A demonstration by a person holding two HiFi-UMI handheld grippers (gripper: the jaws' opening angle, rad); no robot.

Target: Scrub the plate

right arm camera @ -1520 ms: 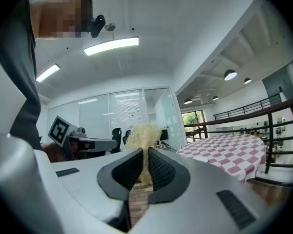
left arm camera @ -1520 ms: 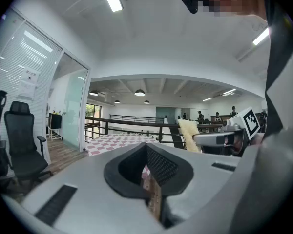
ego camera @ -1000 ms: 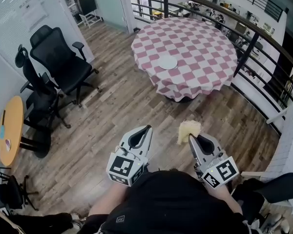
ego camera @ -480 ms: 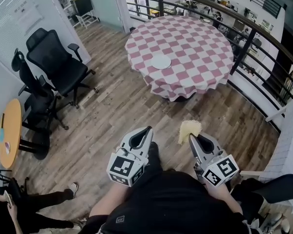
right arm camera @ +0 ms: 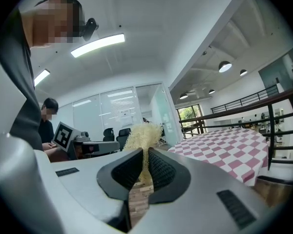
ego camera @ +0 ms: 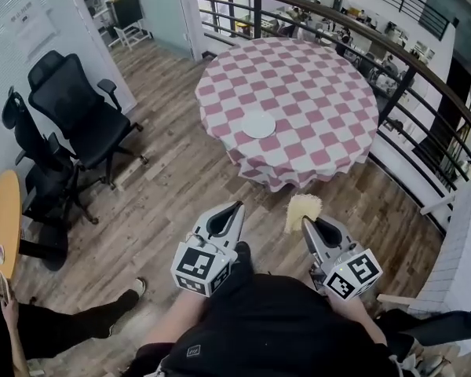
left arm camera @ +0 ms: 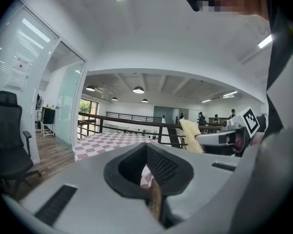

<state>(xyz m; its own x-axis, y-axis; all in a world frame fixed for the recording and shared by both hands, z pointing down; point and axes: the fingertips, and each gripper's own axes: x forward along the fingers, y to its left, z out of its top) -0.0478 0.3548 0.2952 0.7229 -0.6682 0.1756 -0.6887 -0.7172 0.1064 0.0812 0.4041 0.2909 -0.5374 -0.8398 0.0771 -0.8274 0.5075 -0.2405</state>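
1. Our right claw (ego camera: pixel 307 224) is clamped on a yellow scrubber (ego camera: pixel 303 208); our left claw (ego camera: pixel 237 208) is closed and empty.
2. The white plate (ego camera: pixel 259 125) lies on the checkered bench (ego camera: pixel 322 93), well apart from both claws.

text: none legible | wall notice (ego camera: pixel 30 23): print too small to read

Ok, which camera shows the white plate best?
The head view: the plate lies in full sight on the checked table. Both gripper views see that table at a shallow angle, and no plate can be made out there.
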